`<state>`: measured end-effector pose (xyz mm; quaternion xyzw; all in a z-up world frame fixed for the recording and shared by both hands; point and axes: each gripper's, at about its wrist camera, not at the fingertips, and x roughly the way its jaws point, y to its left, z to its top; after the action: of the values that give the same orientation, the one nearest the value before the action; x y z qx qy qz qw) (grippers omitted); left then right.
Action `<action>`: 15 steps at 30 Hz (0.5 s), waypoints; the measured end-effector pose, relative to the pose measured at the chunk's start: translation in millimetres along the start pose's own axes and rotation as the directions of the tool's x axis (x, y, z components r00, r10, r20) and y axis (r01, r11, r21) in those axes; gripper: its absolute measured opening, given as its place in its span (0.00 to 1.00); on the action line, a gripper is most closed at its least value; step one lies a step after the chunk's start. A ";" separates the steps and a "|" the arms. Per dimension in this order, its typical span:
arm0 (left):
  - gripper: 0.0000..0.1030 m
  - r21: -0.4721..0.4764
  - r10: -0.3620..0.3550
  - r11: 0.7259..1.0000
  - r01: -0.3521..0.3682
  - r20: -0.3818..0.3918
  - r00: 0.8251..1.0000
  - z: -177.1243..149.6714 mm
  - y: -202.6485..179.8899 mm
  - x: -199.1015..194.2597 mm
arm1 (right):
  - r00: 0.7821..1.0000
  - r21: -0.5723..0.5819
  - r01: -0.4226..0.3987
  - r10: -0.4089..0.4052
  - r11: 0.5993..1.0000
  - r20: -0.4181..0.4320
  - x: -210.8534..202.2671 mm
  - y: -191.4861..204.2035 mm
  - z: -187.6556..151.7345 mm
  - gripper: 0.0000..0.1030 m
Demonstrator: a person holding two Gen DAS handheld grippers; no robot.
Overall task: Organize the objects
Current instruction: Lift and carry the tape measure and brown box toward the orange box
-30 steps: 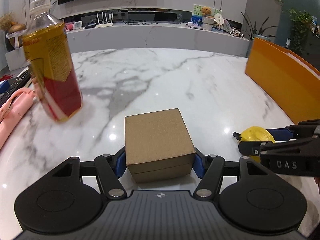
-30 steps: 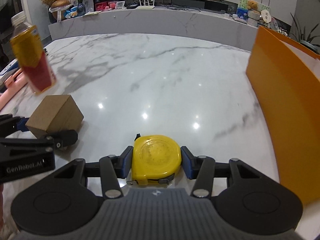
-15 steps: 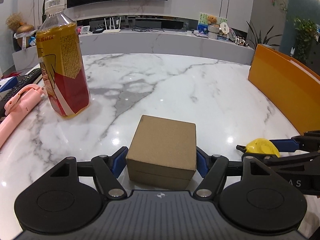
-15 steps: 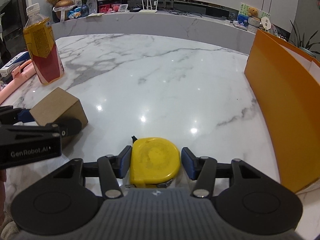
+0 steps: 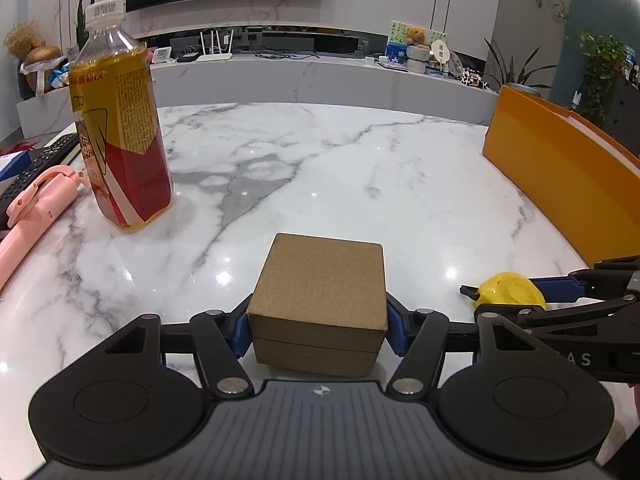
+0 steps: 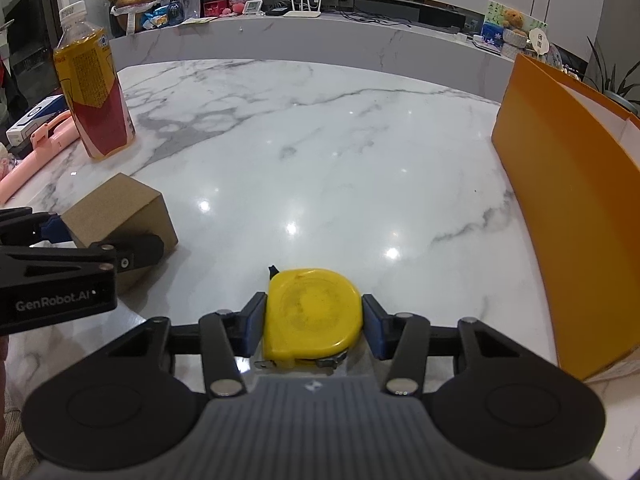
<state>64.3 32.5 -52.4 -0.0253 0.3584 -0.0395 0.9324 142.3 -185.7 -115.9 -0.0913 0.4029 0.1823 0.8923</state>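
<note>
My left gripper is shut on a brown cardboard box, its blue pads against the box's two sides, low over the marble table. My right gripper is shut on a yellow tape measure near the table's front edge. The box and the left gripper show at the left of the right wrist view. The tape measure and the right gripper show at the right of the left wrist view.
A tea bottle with a red label stands at the left, also in the right wrist view. A pink stick and a keyboard lie at the left edge. An orange box stands along the right side, also in the right wrist view.
Both grippers have pulled back and steadied with their loads. The bottle and the orange box now look farther off. The box has turned slightly in the left gripper's view.
</note>
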 end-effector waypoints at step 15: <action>0.70 0.058 -0.044 0.998 0.040 0.072 0.996 22.9 -36.8 -29.5 | 0.999 0.112 -0.019 0.014 0.994 0.045 -42.5 -32.0 -4.8 0.50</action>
<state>55.9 -1.1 -13.0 -0.0081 0.3222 -0.0682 0.9442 125.9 -227.3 -86.5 -0.0336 0.3936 0.1688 0.9030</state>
